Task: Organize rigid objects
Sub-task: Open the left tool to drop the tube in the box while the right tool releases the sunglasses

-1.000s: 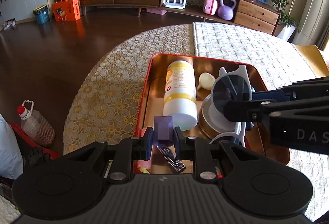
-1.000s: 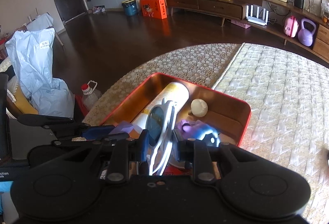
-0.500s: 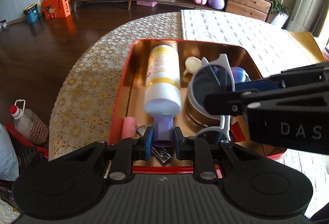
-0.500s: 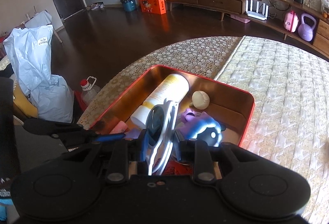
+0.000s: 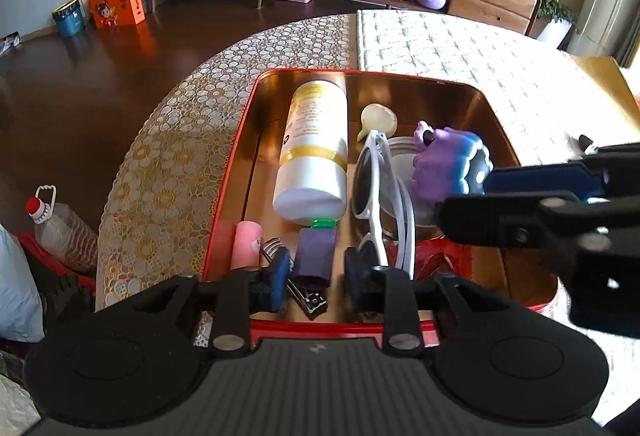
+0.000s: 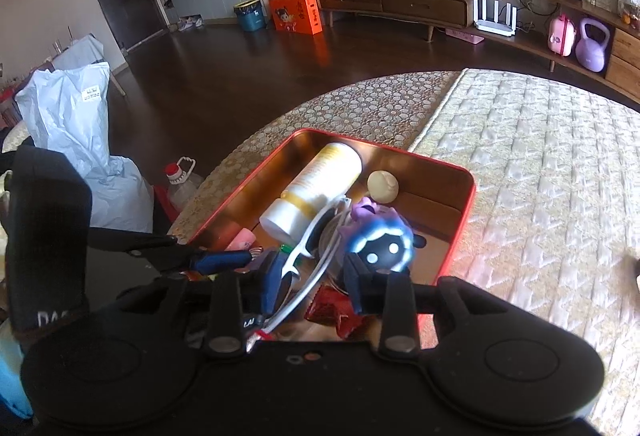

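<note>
Both claws have parted since half a second ago: red tray [image 5: 232,172] now holds white sunglasses [image 5: 380,188], released by right claw [image 6: 316,278], and purple block [image 5: 314,256], released by left claw [image 5: 314,278]. Withdraw straight back, clear of frames.

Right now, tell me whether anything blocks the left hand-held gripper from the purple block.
Nothing visible does. The purple block lies in the red tray between the left hand-held gripper's open fingers; the nail clipper lies beside its near end.
</note>
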`<state>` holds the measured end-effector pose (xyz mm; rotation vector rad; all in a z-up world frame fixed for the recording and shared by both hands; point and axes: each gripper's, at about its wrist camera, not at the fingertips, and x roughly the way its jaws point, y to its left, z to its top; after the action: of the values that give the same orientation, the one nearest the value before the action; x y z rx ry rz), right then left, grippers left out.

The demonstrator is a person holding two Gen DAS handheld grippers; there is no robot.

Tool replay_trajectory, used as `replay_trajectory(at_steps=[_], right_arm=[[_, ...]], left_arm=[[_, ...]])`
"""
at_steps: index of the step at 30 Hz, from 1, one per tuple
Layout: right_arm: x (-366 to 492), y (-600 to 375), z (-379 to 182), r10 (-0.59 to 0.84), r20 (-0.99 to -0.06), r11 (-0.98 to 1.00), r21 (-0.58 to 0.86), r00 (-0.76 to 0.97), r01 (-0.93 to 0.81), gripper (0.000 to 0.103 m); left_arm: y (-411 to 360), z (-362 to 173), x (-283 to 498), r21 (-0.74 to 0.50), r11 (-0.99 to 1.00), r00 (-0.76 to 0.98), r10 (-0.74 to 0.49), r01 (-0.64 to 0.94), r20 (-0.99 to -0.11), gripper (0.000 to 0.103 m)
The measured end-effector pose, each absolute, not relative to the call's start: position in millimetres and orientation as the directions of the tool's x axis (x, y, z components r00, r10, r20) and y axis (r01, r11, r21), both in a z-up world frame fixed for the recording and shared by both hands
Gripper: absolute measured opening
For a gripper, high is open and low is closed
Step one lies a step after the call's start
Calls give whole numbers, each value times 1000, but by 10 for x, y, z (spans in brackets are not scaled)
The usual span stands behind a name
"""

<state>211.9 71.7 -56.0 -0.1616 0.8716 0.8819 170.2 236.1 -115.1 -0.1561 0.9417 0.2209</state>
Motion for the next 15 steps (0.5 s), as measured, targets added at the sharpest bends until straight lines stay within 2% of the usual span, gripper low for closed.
replay_trajectory(at_steps=[2,3,4,15], right_arm=[[2105,666,-533,615,-717,646,221,327,-731,36],[2095,643,-514,619,-714,645,225,327,-730,36],[2087,620,-499,622,-711,645,229,328,-729,37],[2002,284,-328,658,-674,640,267,335,-720,44]], left_arm=[[2357,-1121,1684,-43,964,575,120,-262,-809,47],[2353,-1101,1669,-46,963,583,121,-264,-803,58],[2345,-1077,1651,-52,963,592,120,-264,-797,64],[2206,-830,1511,-45,966,632,131,-254,-764,64]])
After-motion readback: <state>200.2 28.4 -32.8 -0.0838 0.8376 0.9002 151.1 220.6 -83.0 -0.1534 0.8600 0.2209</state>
